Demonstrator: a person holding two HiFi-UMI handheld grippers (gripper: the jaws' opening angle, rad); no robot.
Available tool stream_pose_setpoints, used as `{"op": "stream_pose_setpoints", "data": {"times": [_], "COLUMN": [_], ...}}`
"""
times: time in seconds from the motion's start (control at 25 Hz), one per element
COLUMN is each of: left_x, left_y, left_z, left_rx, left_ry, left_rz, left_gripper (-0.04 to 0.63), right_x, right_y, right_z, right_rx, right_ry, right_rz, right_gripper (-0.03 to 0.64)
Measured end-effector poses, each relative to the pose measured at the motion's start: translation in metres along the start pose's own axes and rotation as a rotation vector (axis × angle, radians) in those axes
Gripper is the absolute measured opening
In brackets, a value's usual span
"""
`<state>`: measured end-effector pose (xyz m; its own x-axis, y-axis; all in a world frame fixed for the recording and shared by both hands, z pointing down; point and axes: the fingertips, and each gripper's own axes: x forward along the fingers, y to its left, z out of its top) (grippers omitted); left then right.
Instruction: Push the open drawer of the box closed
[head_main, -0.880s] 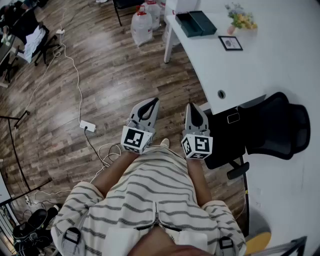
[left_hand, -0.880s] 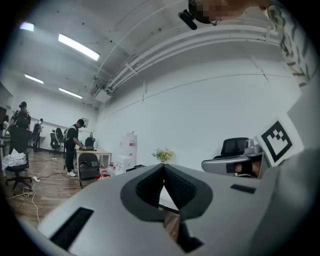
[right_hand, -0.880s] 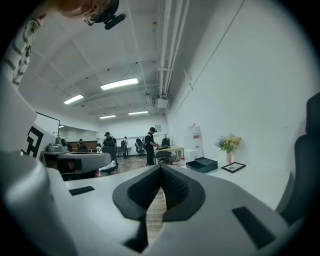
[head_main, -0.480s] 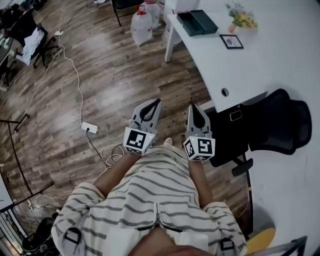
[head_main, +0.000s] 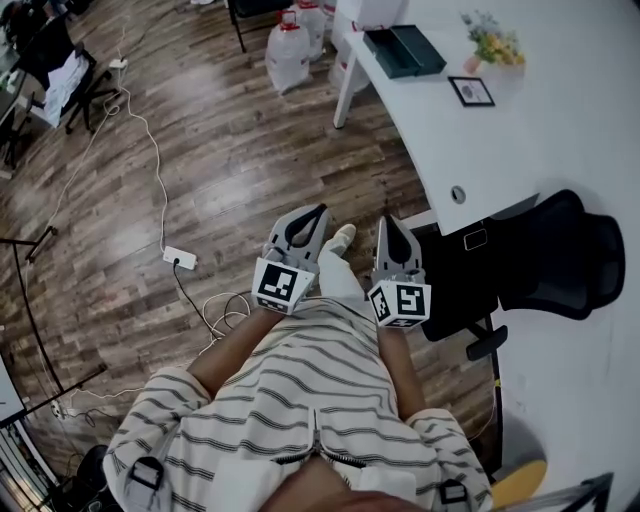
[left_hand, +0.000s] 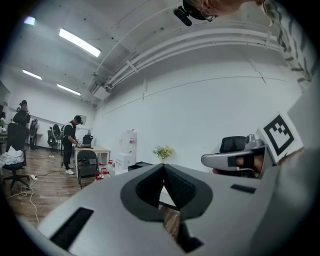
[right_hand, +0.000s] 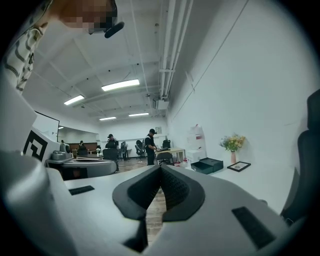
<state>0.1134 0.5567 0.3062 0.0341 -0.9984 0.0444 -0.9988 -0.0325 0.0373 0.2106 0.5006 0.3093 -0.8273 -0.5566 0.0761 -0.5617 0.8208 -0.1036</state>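
L gripper (head_main: 320, 211), R gripper (head_main: 388, 219): jaws closed, empty; box (head_main: 405, 50) well apart, on desk (head_main: 560, 130).

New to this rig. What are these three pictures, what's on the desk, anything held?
No robot here: a person carries a two-jaw tool in each hand. The head view looks down from the person's head at the left tool and right tool above a wooden floor. The other two views ride on the tools and look along their jaws. On the white desk ahead: a dark box, flowers and a framed picture. Both tools are shut and hold nothing.
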Motion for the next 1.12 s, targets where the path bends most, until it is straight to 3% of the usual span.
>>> {"op": "stream_pose_setpoints", "data": {"times": [0.12,0.4,0.8,1.12], "left_x": [0.019,0.1,0.256,0.353], "left_y": [0.017,0.061,0.099,0.112], "left_z": [-0.001,-0.001,0.017,0.013], "left_rx": [-0.034,-0.011,0.005,0.013], "left_ry": [-0.007,-0.002,0.019,0.062], "left_rz": [0.006,-0.003,-0.031,-0.047], "left_gripper": [-0.003,-0.003,-0.003,-0.002], "right_x": [0.023,0.103,0.216,0.276], "right_y": [-0.006,-0.052,-0.16,-0.236], "right_z": [-0.002,0.003,0.039,0.043], "right_rx": [0.009,0.015,0.027,0.072], "right_ry": [0.009,-0.019,-0.02,-0.006], "right_rz": [-0.001,0.0,-0.026,-0.039], "right_gripper": [0.009,0.009,0.009,0.009]}}
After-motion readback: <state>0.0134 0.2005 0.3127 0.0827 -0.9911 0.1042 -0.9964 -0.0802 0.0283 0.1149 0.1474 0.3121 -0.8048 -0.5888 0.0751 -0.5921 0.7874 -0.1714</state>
